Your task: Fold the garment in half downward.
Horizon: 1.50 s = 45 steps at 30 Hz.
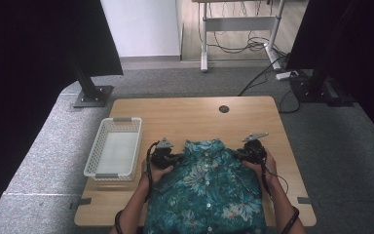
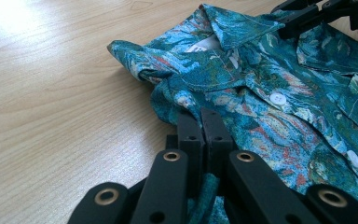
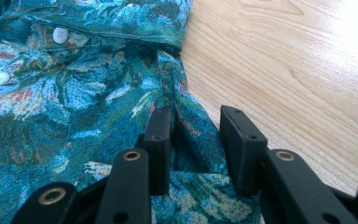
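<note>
Where tongs (image 2: 201,122) grip, soft floral shirt (image 1: 207,187)

High overhead view, two close gripper views, shared shirt (image 1: 207,190)

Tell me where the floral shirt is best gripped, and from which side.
Probably at the shoulder edges, each from its own outer side: the shirt lies flat, buttoned, collar away, so only its edges offer a fold. The left gripper pinches there; the right gripper straddles its edge.

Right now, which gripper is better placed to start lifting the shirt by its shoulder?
Left. The left gripper has its jaws shut on the shirt at the shoulder edge, while the right gripper stands open astride the fabric.
</note>
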{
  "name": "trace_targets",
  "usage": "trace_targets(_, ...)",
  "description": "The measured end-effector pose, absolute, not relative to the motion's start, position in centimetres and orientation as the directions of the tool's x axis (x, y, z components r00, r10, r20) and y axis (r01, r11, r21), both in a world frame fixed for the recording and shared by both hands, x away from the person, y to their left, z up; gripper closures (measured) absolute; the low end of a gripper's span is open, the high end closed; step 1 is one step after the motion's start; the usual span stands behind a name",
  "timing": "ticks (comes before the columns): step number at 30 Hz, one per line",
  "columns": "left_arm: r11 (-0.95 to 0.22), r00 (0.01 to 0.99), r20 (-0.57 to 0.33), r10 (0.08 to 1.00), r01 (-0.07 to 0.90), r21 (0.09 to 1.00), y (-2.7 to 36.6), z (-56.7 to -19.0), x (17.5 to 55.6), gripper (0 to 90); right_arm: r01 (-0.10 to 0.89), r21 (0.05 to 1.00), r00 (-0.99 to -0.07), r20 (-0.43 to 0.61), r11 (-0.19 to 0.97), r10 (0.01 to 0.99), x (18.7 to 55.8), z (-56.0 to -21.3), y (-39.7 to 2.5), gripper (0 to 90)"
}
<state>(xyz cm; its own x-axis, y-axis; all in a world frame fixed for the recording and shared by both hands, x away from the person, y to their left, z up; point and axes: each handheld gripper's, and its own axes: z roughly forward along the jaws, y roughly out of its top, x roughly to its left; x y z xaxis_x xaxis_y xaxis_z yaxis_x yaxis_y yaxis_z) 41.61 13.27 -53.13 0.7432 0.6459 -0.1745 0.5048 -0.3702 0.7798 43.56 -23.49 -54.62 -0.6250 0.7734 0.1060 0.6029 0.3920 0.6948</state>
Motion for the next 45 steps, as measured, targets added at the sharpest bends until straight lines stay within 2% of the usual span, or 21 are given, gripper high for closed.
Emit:
trace_targets(16, -0.369, 0.741, -0.173, 0.649, 0.506, 0.780, 13.4, -53.2, 41.6, 87.4, 0.618, 0.692, -0.634, 0.159, 0.373, 0.757, 43.3, -54.7, -23.5, 86.8)
trace_targets(45, -0.344, 0.721, -0.139, 0.678, 0.479, 0.808, 13.9, -51.6, 41.4, 87.5, 0.563, 0.761, -0.637, 0.152, 0.321, 0.755, 41.5, -51.7, -24.0, 88.7)
